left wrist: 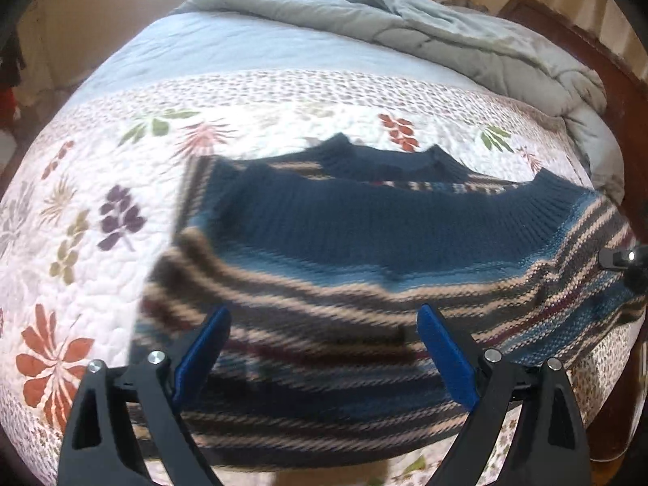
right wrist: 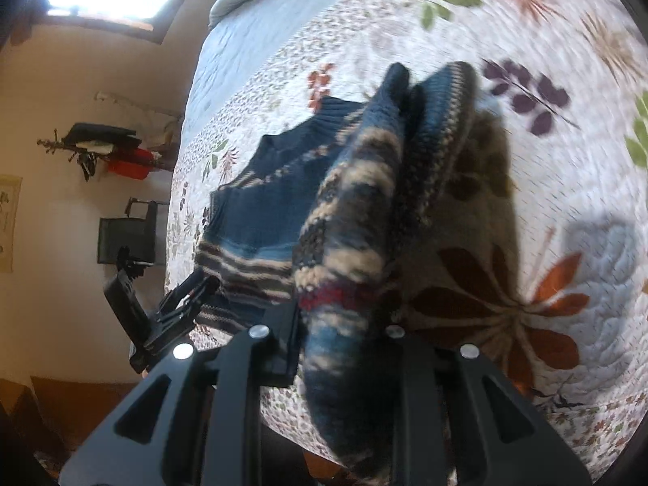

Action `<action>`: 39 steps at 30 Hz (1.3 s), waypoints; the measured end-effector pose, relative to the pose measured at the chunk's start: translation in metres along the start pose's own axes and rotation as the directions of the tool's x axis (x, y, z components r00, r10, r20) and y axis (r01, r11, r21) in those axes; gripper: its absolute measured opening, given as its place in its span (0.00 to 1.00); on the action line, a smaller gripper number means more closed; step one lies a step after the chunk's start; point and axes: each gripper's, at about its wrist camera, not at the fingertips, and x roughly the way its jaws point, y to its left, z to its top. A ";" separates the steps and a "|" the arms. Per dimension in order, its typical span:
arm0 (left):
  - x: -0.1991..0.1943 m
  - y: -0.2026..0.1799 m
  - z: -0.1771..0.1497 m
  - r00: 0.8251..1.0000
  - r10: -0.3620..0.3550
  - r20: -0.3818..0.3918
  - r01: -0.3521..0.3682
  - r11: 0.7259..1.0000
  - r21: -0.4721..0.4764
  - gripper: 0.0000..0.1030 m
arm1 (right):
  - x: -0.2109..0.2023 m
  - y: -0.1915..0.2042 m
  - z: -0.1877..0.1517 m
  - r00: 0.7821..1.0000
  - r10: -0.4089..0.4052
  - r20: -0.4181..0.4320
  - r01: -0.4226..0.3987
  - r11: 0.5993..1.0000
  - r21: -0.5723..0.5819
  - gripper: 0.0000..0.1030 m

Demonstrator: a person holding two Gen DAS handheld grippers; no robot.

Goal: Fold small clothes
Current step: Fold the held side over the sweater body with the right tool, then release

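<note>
One striped sweater [left wrist: 364, 283] (navy-collared) lies on the bed [left wrist: 81, 202]. The left hand-held gripper [left wrist: 324, 348] hovers released above it; the right hand-held gripper [right wrist: 344, 324] grasps a lifted fold.

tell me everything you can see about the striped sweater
The striped sweater is a chunky knit with a solid navy ribbed band and collar, then bands of blue, tan, dark grey and maroon. It lies on the floral quilt near the bed's edge. One part is bunched and lifted, pinched in the right gripper. The left gripper is open over the striped body, not gripping it.
</note>
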 end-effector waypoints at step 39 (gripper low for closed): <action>-0.034 0.115 -0.016 0.999 -0.036 0.018 0.039 0.983 -0.178 0.91 | 0.199 0.169 -0.026 0.971 -0.026 -0.236 -0.042 0.960 -0.277 0.59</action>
